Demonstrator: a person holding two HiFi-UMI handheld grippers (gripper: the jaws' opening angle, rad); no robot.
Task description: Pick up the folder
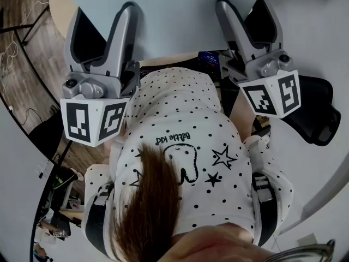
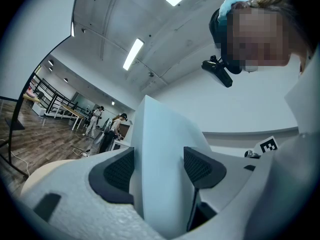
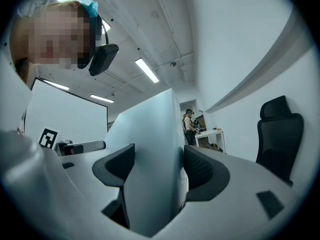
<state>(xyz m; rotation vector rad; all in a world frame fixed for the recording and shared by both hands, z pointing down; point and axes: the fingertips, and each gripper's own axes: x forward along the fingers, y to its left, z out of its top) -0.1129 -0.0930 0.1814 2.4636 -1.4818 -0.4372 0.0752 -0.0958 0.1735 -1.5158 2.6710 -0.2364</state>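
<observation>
The main risk is the folder (image 1: pixel 180 15) bending or sliding out, since you hold it in the air at only 2 spots. It looks thin and smooth. If your 2 hands drift apart, come together or twist against each other, the sheet between them is likely to buckle or crease. If 1 grip slackens, the whole weight swings onto the other and the folder can pivot down and slip from the ribbed pads (image 2: pixel 112 171). Match the height and angle of both hands, and move them as 1.

A second risk is blind movement. The pale panel fills the upper part of the head view, so you cannot see what lies beyond it. The black office chair (image 1: pixel 316 108) stands close on your right, and a wide swing that way could catch the folder's edge on it.

The left gripper (image 1: pixel 103 21) is clamped on the folder. Its own view shows the pale blue-grey panel standing upright between the 2 dark pads, touching both and running back past them into the throat. The right gripper (image 1: pixel 245 10) is clamped on it as well, with the same panel pressed between its pads (image 3: pixel 207 169) and set just as deep.

The folder is lifted, in front of your spotted shirt (image 1: pixel 185 146) and spanning both grippers, which are side by side and well apart. I cannot see its far edge.
</observation>
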